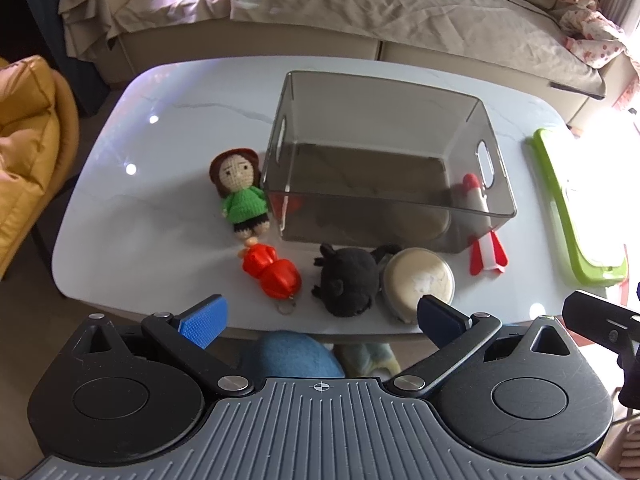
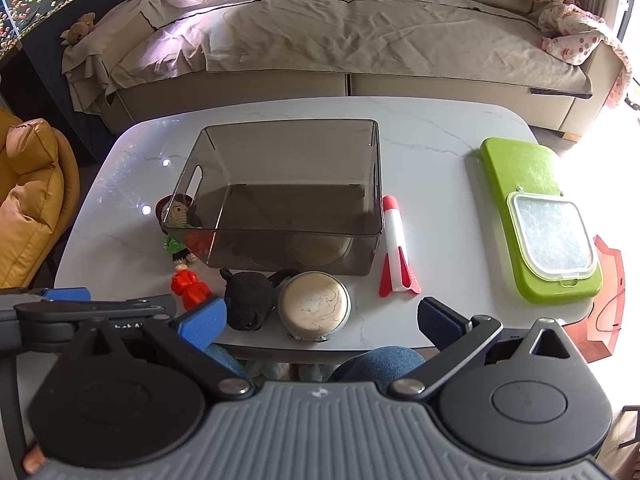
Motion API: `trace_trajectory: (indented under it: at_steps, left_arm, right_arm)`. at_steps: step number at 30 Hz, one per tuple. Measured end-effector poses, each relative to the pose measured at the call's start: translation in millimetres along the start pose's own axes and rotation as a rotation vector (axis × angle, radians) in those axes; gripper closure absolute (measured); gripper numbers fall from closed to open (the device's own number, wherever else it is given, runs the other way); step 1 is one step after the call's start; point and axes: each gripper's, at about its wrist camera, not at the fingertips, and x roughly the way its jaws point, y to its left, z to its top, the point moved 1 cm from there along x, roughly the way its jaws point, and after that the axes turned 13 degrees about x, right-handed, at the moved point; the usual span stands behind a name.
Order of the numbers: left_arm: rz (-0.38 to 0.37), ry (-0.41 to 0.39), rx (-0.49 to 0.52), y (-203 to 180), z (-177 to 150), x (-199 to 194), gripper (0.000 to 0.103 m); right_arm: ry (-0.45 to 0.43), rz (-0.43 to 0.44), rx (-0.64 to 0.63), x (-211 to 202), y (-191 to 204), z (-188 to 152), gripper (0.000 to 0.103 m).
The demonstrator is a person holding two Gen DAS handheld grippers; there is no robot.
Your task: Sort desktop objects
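Observation:
A smoky clear bin [image 1: 496, 200] [image 2: 368, 184] stands empty on the white table [image 1: 160, 200] [image 2: 432, 152]. Around its near side lie a crochet doll in green [image 1: 240, 196] [image 2: 178, 216], a red toy keychain [image 1: 272, 272] [image 2: 190, 286], a black plush [image 1: 348, 280] [image 2: 246, 298], a round beige tin [image 1: 418, 284] [image 2: 314, 304] and a red-and-white foam rocket [image 1: 484, 236] [image 2: 396, 248]. My left gripper [image 1: 320, 316] is open and empty at the table's near edge, before the plush. My right gripper [image 2: 320, 320] is open and empty, before the tin.
A green tray [image 2: 532, 184] [image 1: 568, 216] with a clear lidded box [image 2: 550, 236] lies at the table's right. A covered sofa [image 2: 340, 40] stands behind the table, a yellow armchair [image 1: 28, 152] at left. Knees in jeans [image 2: 376, 364] are under the table edge.

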Motion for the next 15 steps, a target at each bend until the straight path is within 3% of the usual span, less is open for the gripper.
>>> trace_trajectory:
  at_steps: [15]
  left_arm:
    - [-0.011, 0.016, 0.011, -2.8, -0.9, 6.4, 0.0]
  right_arm:
    - [0.02, -0.002, 0.001, 5.0, 0.3, -2.1, 0.0]
